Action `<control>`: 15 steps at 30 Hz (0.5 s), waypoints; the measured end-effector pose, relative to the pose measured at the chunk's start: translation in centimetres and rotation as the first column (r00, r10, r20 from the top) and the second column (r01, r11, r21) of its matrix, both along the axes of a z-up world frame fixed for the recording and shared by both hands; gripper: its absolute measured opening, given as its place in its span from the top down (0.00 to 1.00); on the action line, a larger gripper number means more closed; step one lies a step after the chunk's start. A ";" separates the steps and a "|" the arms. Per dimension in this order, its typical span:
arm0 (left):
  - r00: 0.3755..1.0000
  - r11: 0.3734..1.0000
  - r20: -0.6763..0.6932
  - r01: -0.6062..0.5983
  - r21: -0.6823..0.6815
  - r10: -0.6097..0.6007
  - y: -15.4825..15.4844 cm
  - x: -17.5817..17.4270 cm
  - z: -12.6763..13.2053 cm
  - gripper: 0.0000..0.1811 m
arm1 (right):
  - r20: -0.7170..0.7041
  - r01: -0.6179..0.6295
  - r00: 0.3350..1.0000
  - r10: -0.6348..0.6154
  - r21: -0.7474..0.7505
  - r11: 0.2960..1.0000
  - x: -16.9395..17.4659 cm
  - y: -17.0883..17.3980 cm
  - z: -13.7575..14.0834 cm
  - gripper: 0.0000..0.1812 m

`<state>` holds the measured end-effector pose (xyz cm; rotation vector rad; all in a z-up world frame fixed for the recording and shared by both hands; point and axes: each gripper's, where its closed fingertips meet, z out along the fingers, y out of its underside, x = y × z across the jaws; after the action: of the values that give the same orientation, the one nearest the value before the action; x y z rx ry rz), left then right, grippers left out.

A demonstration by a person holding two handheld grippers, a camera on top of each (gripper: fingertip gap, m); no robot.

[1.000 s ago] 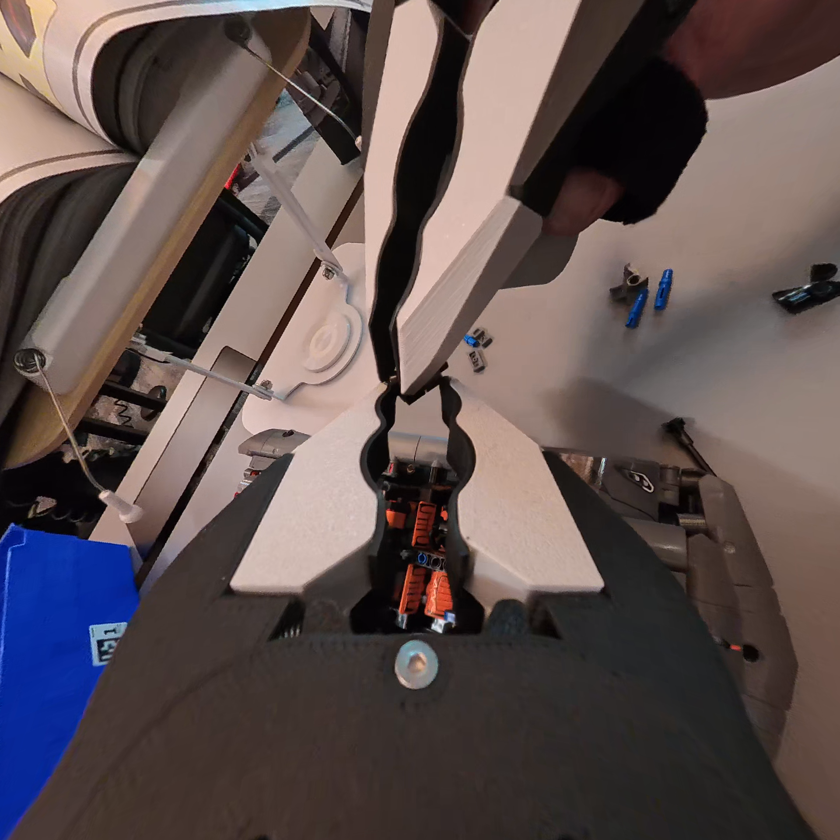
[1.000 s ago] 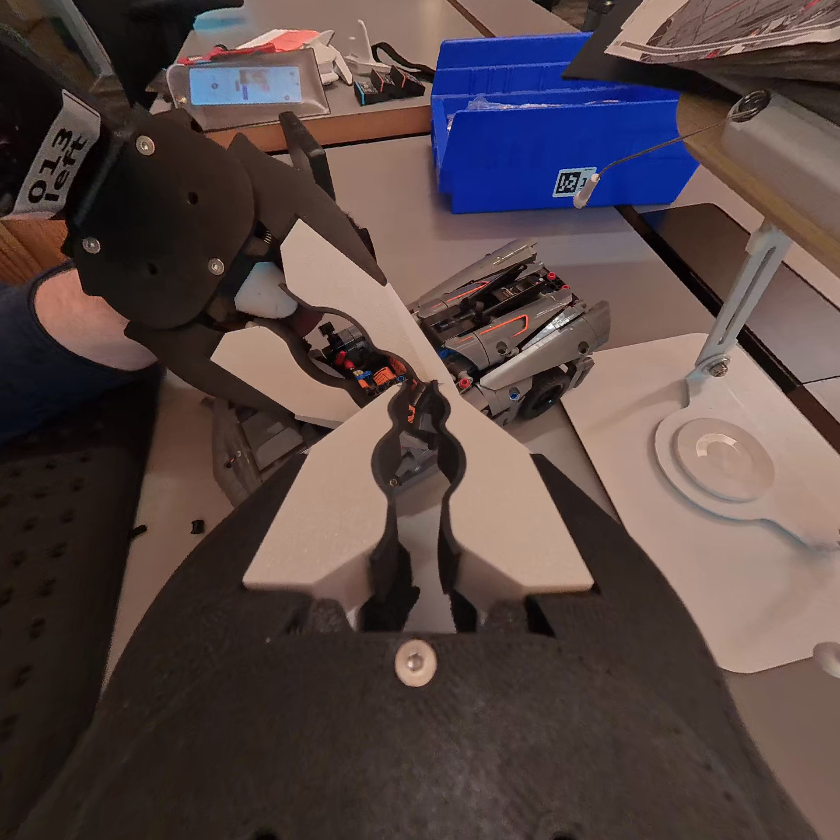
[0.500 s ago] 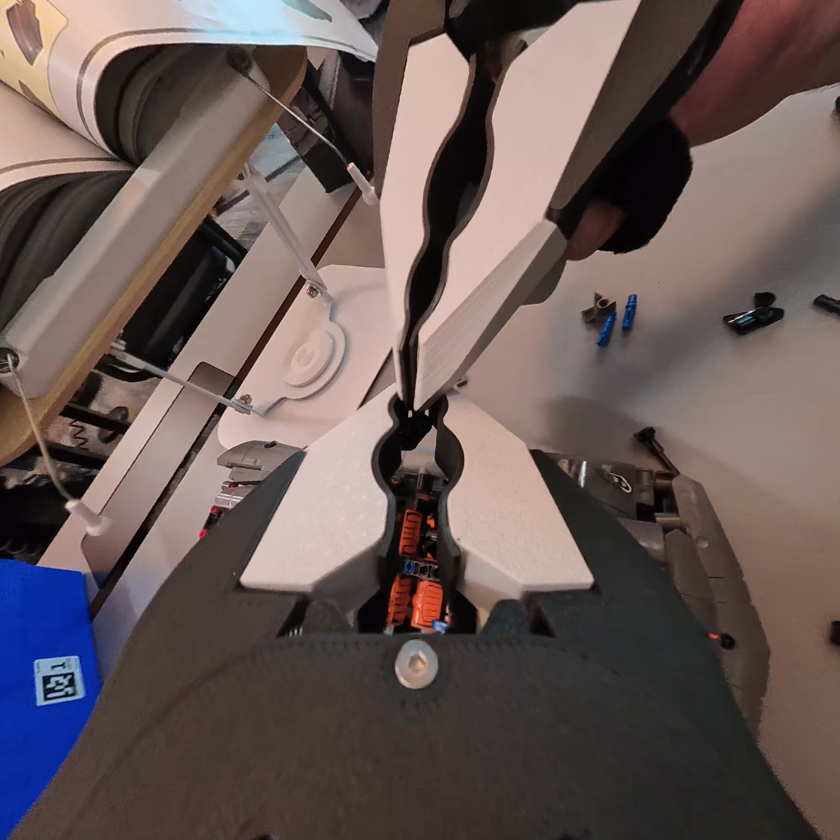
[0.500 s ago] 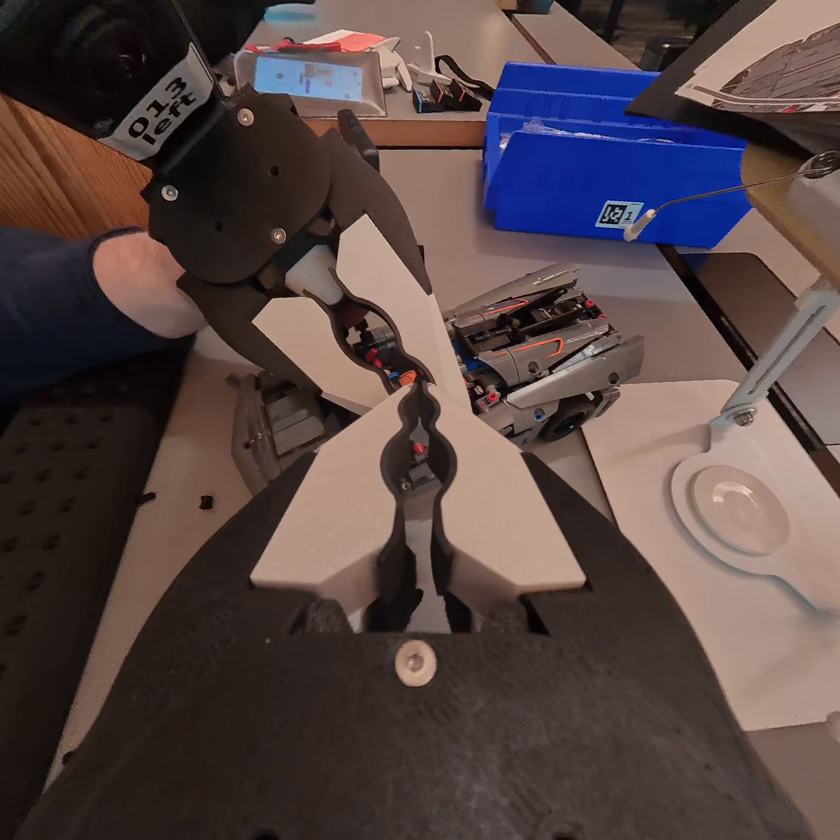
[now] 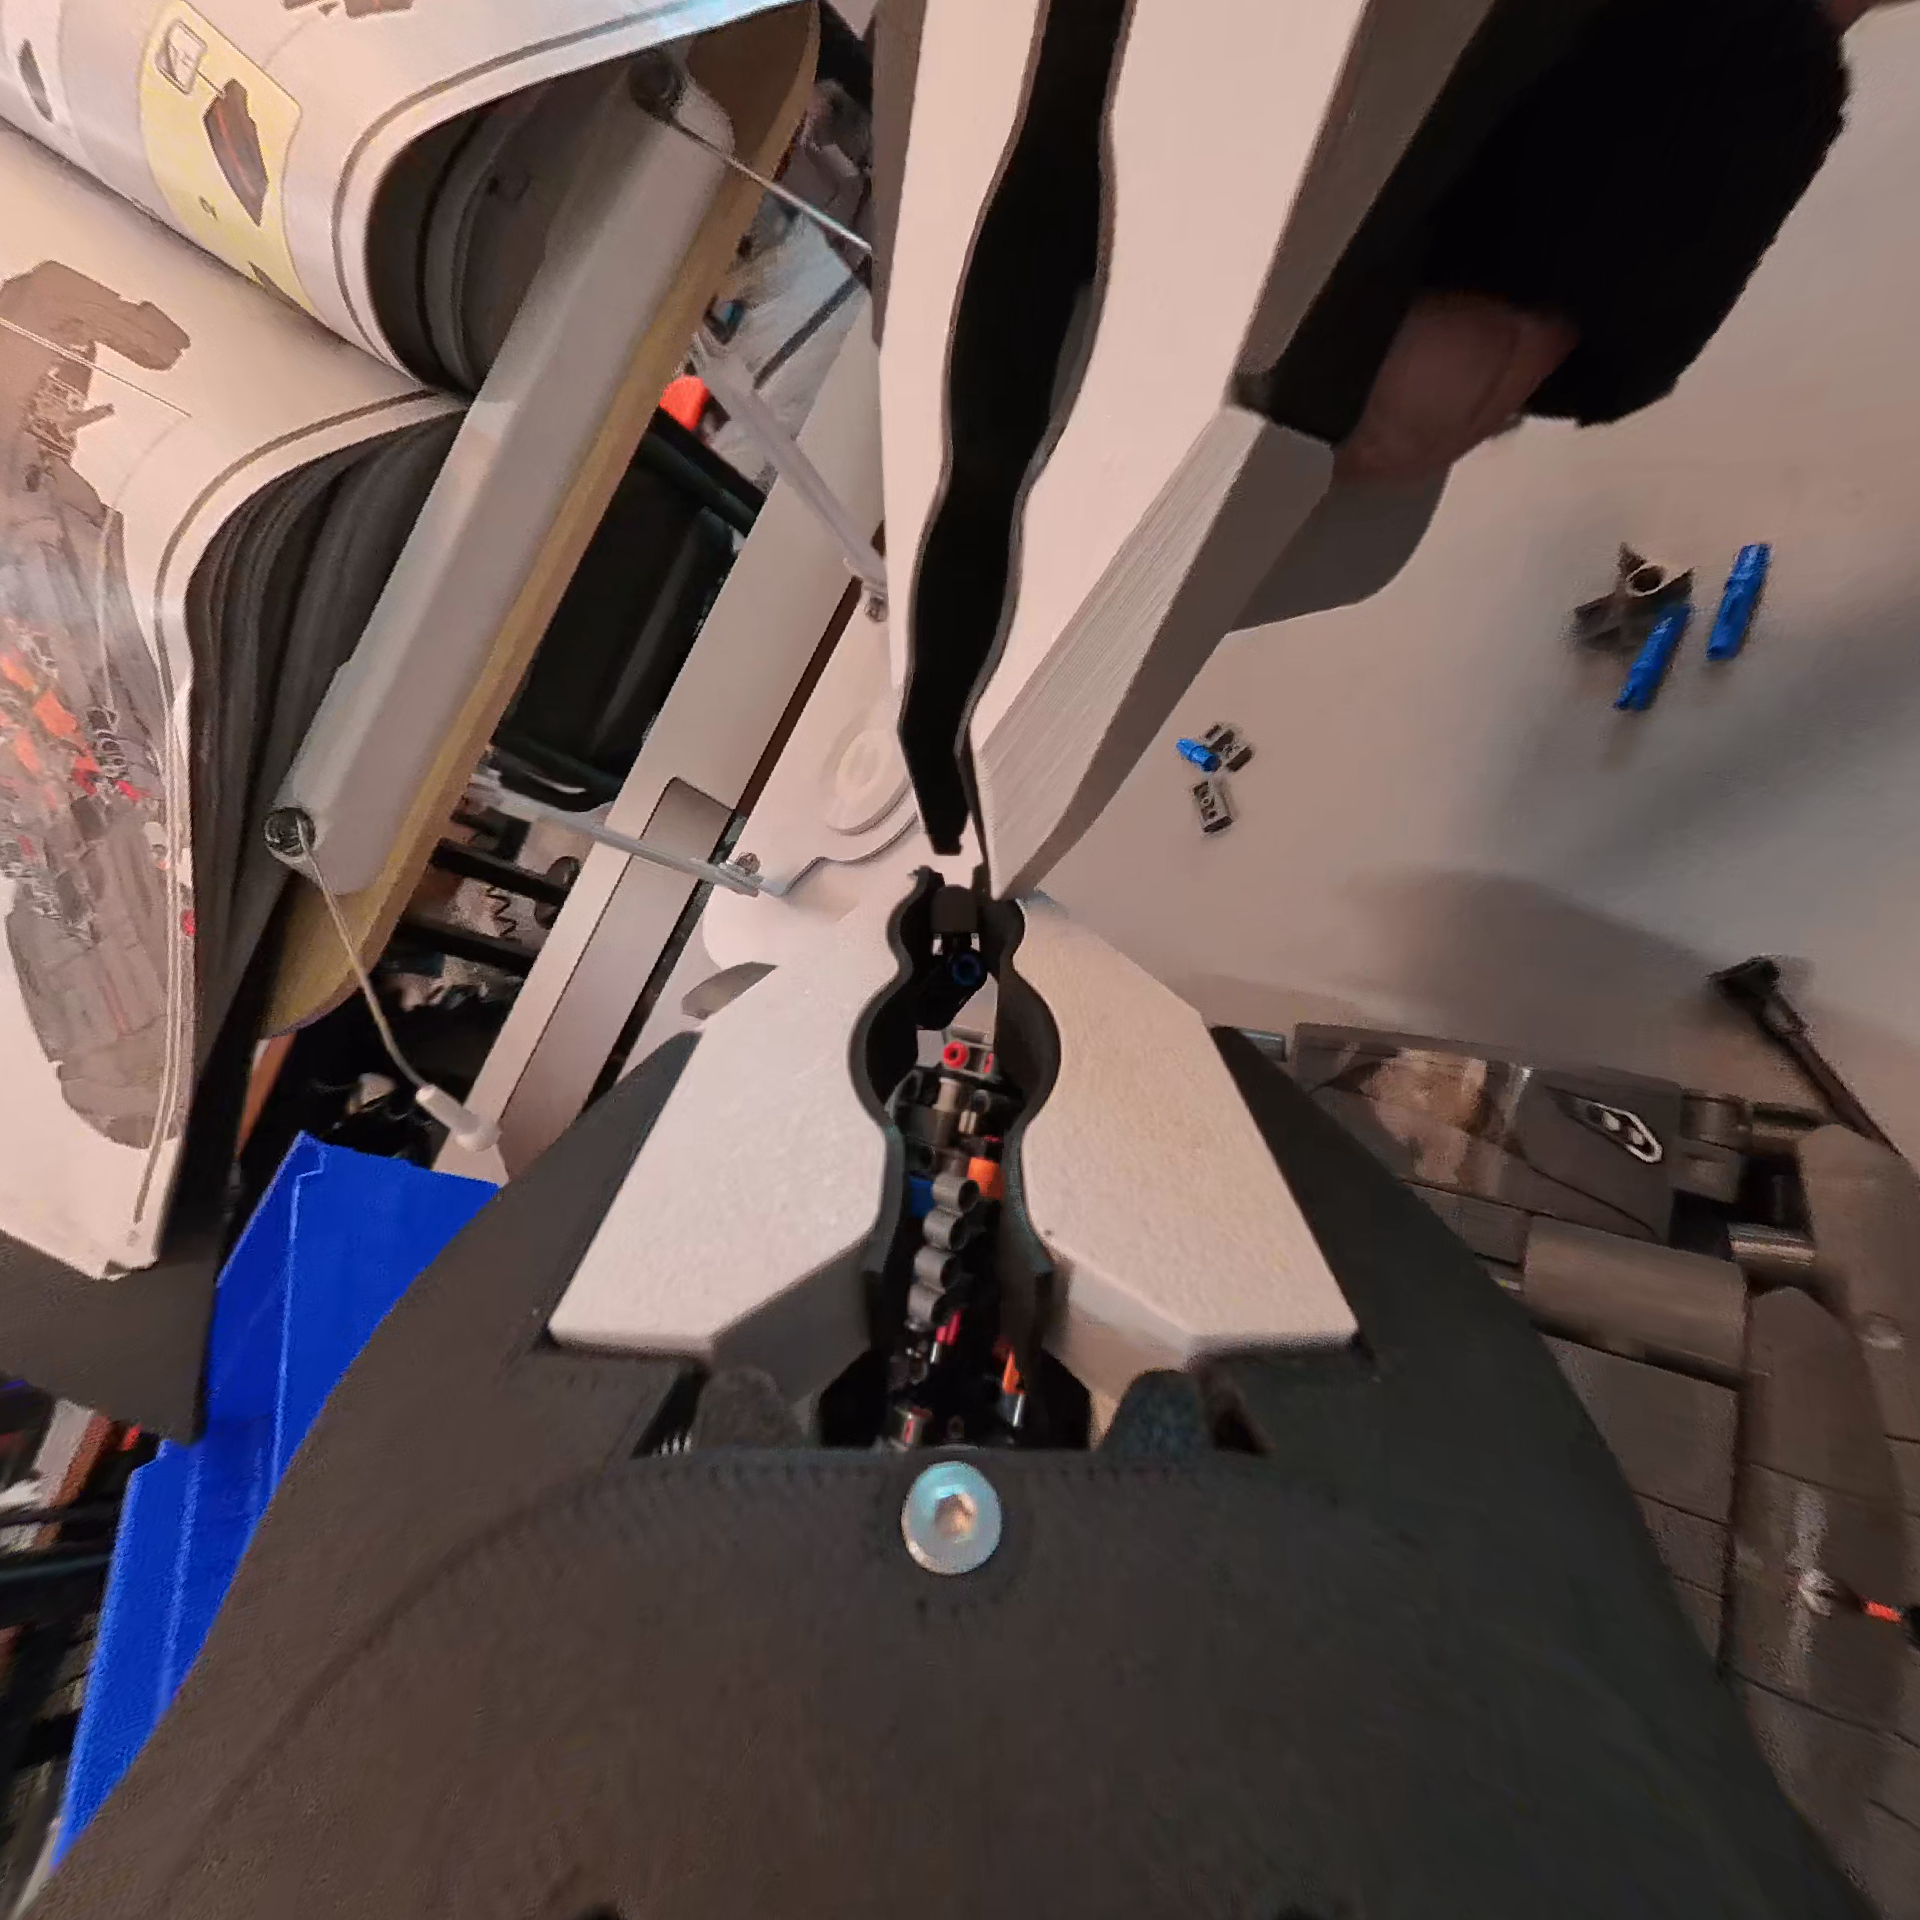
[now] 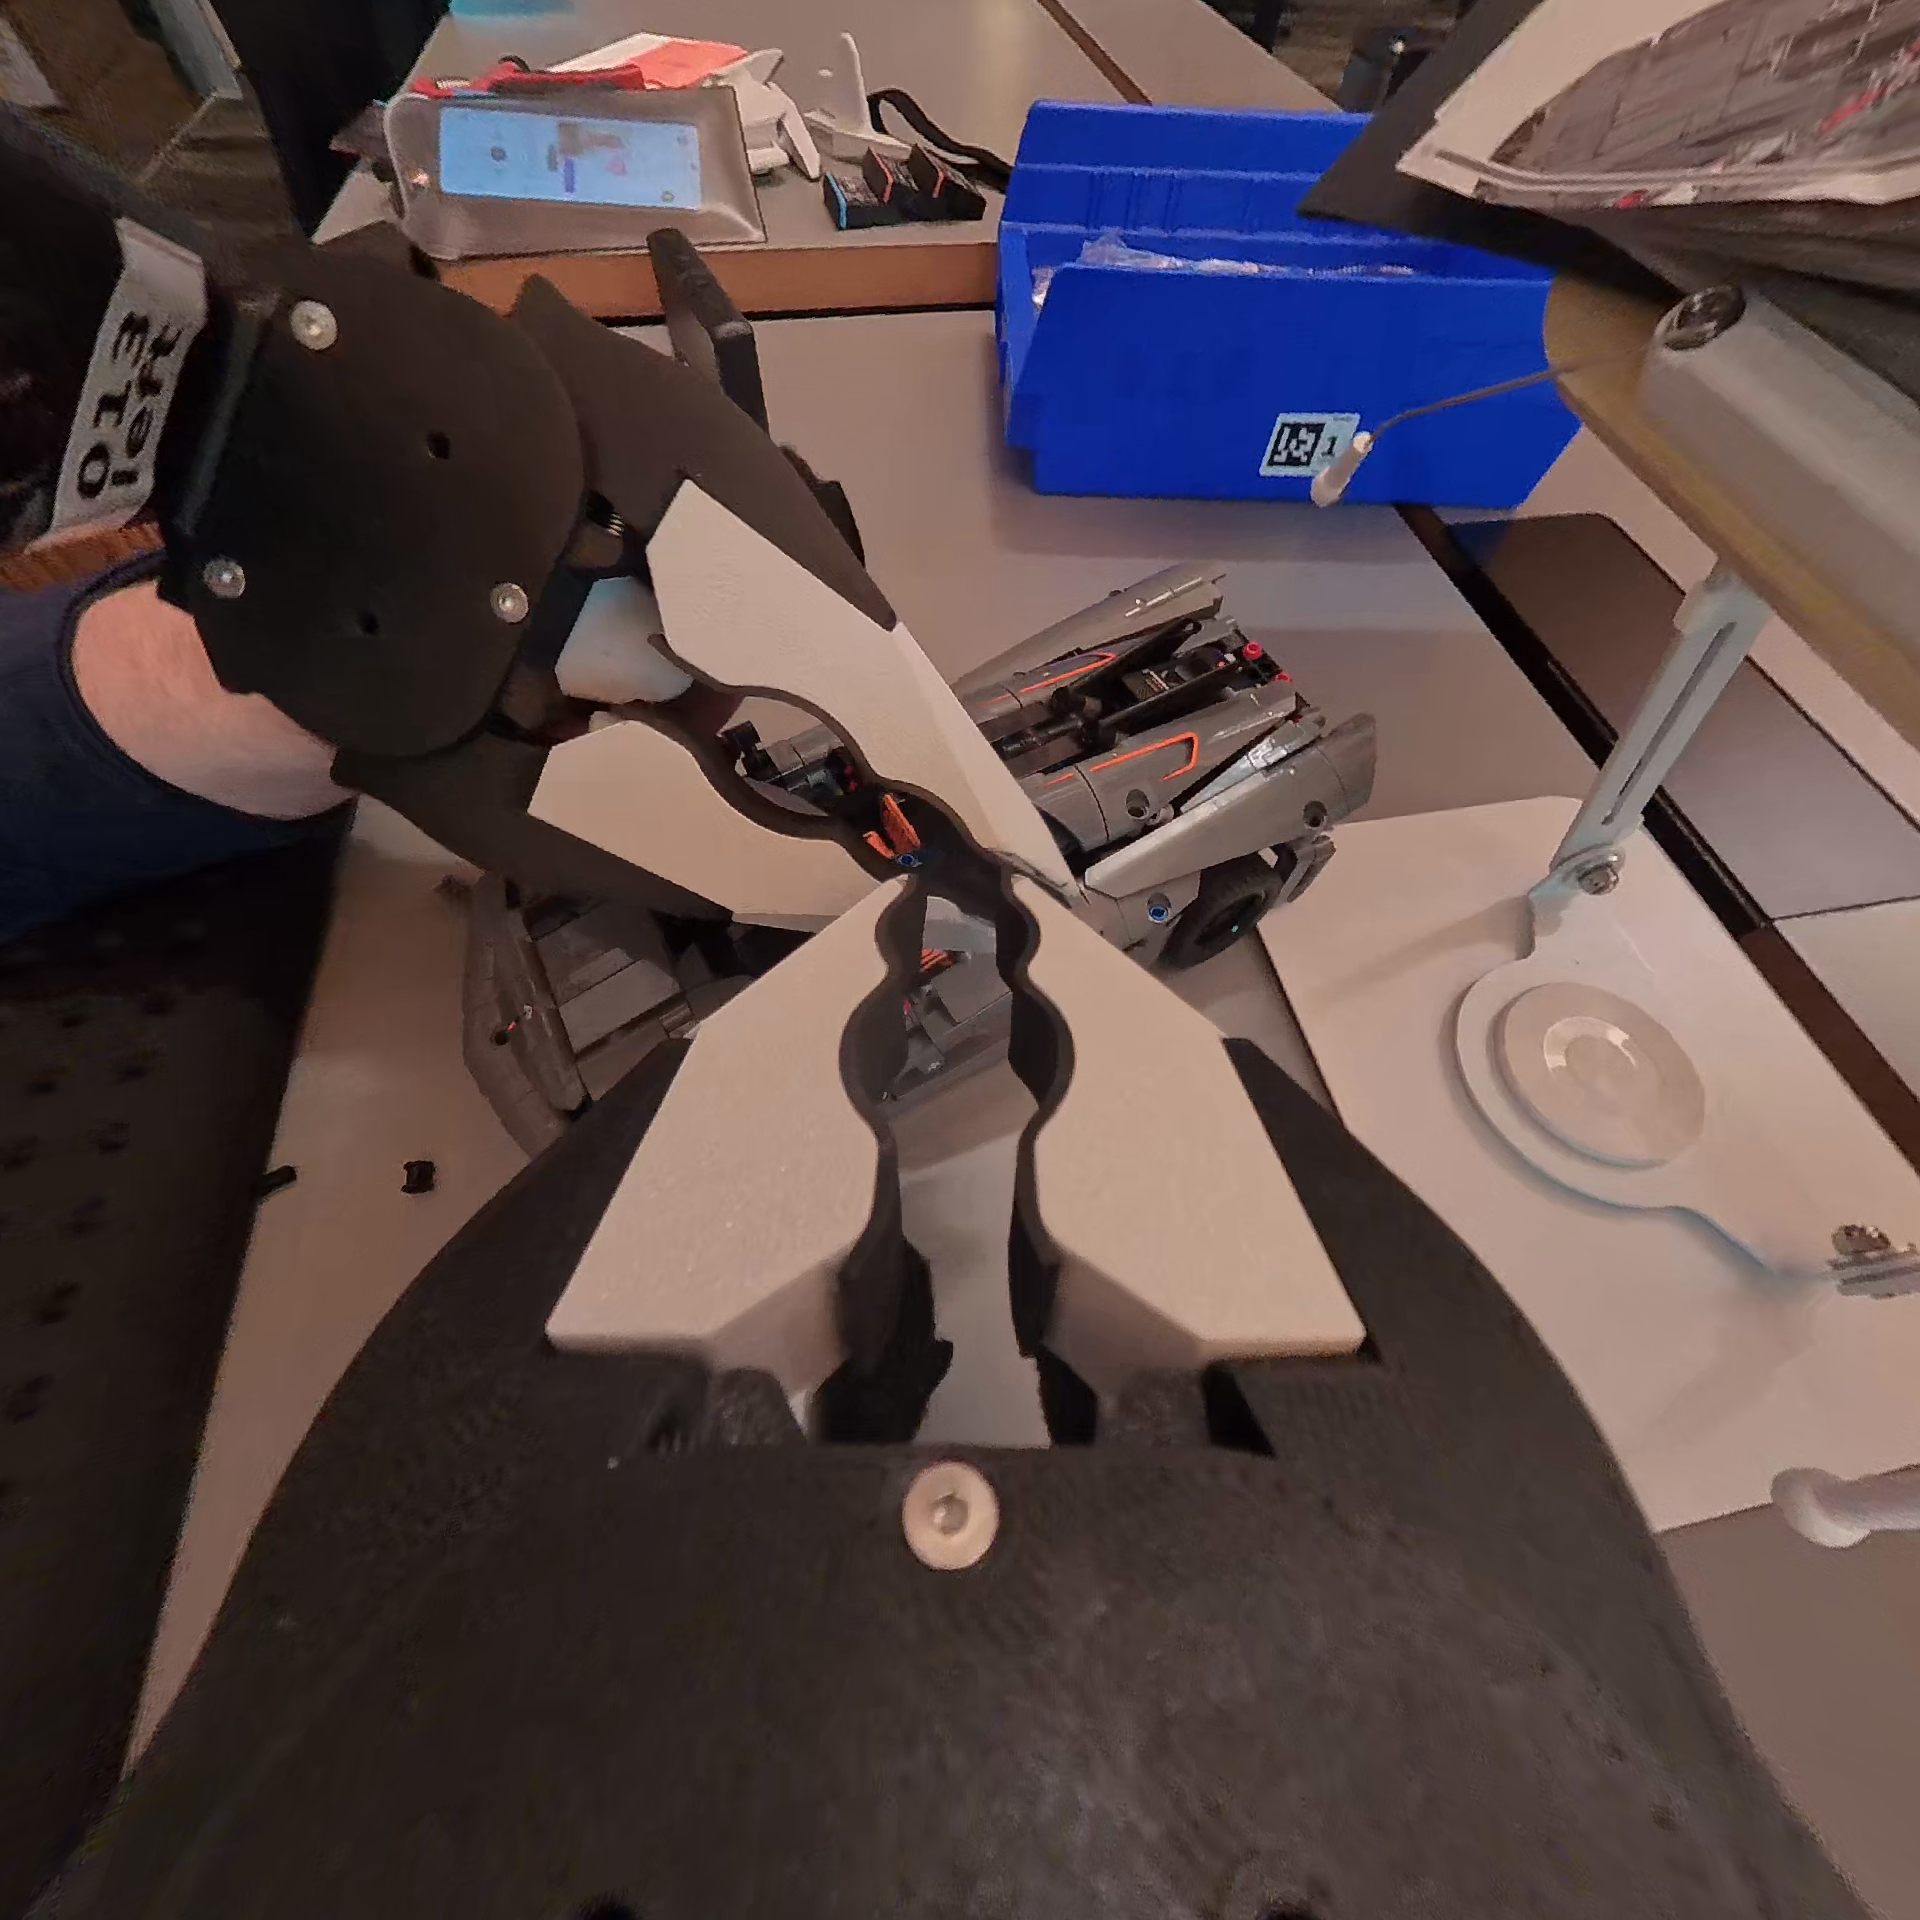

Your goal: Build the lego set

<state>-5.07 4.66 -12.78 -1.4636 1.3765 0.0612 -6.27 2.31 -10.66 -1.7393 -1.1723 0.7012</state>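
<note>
A: Where is the lego car (image 6: pixel 1132 769) seen?

B: It is seen lying on the grey worktop (image 6: pixel 1049 488), tilted, with its grey and orange-lined body turned toward the blue bin (image 6: pixel 1195 374). A separate grey panel assembly (image 6: pixel 551 997) is seen just beside it, below the left tongs (image 6: pixel 966 868).

A: How are the left tongs held?

B: Their tips are drawn nearly together on a small black piece with a blue pin (image 5: pixel 961 951), seen in the left wrist view, above the car's open mechanism.

A: And the right tongs (image 6: pixel 961 883)?

B: They are brought tip to tip with the left ones. Their tips are narrowly parted; whether anything is pinched there cannot be told.

A: What else is shown?

B: Loose blue pins (image 5: pixel 1688 629) and small dark pieces (image 5: pixel 1216 774) are scattered on the worktop. An instruction booklet (image 5: pixel 156 520) is held on a stand, and a phone (image 6: pixel 571 166) is seen beyond the left tongs.
</note>
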 end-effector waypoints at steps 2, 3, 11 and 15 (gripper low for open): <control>1.000 1.000 -0.011 -0.010 0.012 0.010 0.1 0.1 -0.1 0.97 | -0.007 0.025 1.000 -0.025 -0.027 0.999 0.1 0.2 -0.1 0.93; 1.000 1.000 -0.020 -0.017 0.021 0.018 0.2 0.1 -0.1 0.97 | -0.016 0.037 0.999 -0.038 -0.047 0.998 0.2 0.4 -0.1 0.93; 0.998 0.997 -0.048 -0.046 0.060 0.049 0.7 -0.1 -0.1 0.97 | -0.113 0.042 0.992 -0.061 -0.165 0.985 0.1 0.7 -0.4 0.93; 0.998 0.997 -0.044 -0.042 0.068 0.045 0.7 0.1 0.0 0.97 | -0.150 0.020 0.987 -0.051 -0.200 0.980 0.1 0.6 -0.2 0.91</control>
<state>-4.95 5.33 -12.78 -1.4443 1.3659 0.1679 -6.16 2.95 -10.83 -1.8287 -0.9898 0.9407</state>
